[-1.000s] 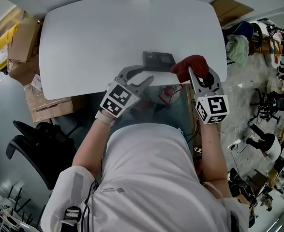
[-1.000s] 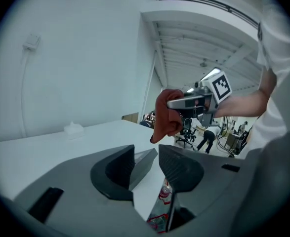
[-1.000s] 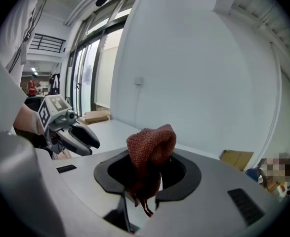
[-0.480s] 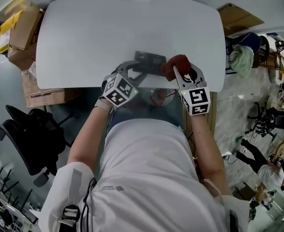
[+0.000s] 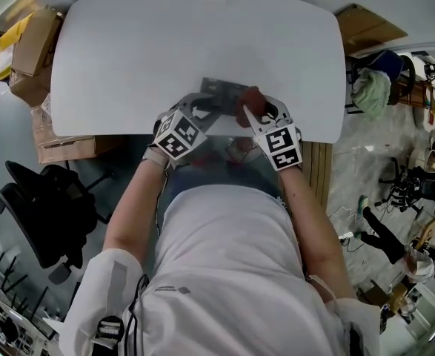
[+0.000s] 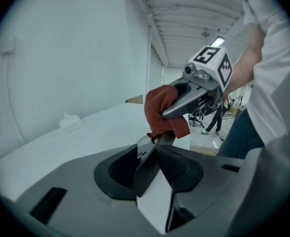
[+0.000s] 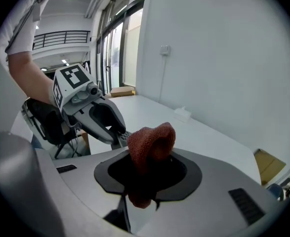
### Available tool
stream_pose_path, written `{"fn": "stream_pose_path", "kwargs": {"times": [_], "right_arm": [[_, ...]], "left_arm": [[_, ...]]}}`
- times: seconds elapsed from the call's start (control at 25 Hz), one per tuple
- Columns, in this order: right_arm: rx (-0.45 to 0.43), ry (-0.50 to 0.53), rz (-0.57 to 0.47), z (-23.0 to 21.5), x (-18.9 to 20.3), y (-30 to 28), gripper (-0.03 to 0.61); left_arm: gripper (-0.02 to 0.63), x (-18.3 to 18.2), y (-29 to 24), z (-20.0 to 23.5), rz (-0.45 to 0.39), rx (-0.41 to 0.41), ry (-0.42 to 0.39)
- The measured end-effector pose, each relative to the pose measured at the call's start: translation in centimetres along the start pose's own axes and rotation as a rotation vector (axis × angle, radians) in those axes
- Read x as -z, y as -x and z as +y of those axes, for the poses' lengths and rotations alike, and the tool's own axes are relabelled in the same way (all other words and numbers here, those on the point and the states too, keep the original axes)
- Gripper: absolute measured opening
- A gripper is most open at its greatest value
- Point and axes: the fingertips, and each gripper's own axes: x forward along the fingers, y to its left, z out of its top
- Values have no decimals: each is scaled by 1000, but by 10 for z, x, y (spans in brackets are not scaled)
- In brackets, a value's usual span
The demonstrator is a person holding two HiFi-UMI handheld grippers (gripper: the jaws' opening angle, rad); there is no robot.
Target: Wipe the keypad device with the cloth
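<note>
Boxes (image 5: 32, 65) of cardboard sit at the far left on the floor, with a dark chair (image 5: 43, 199) below them. We stand at the near edge of the white table (image 5: 128, 43), whose top is otherwise bare.

Moving right, our left gripper (image 5: 213, 104) reaches over that near edge. Its jaws have just been closing and now pinch the keypad device (image 6: 144, 154) by one end. One pad lies on the keyed face and the other on the back. The device is a thin dark slab that juts forward and upward out of the jaws, over the table's near edge between our two grippers.

Next comes the cloth (image 7: 149, 144), a rust-red knitted wad. It meets the far end of the device and seems to touch it there. Our right gripper (image 5: 251, 111) has its jaws pressed together on the wad, with a rounded lump standing proud of the tips.

We judge the device light and stiff, with a smooth casing that could pivot or slip under sideways rubbing. A hold on the end, clear of most keys, seems right, and a firm one. The cloth is soft and limp, so the bunched lump is the part to press with.

Farther right, clutter (image 5: 395, 87) crowds the floor.
</note>
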Motion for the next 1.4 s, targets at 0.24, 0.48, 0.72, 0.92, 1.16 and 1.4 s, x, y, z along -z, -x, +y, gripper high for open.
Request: {"fn": "stream_pose_path", "kwargs": {"times": [0.24, 0.48, 0.72, 0.92, 1.16, 1.4], "right_arm": [[-93, -161, 51, -5, 7, -28, 115], [-140, -286, 95, -14, 16, -53, 115], [-145, -309, 126, -22, 24, -72, 115], [-150, -303, 169, -29, 31, -89, 115], [-150, -305, 198, -39, 38, -101, 115], [-119, -358, 179, -37, 43, -97, 115]], "left_arm": [[133, 0, 0, 0, -16, 24, 13], [133, 0, 1, 1, -29, 17, 27], [133, 0, 2, 1, -38, 19, 31], [133, 1, 2, 1, -41, 15, 34], [133, -1, 2, 1, -39, 18, 19], [135, 2, 5, 2, -39, 31, -10]]}}
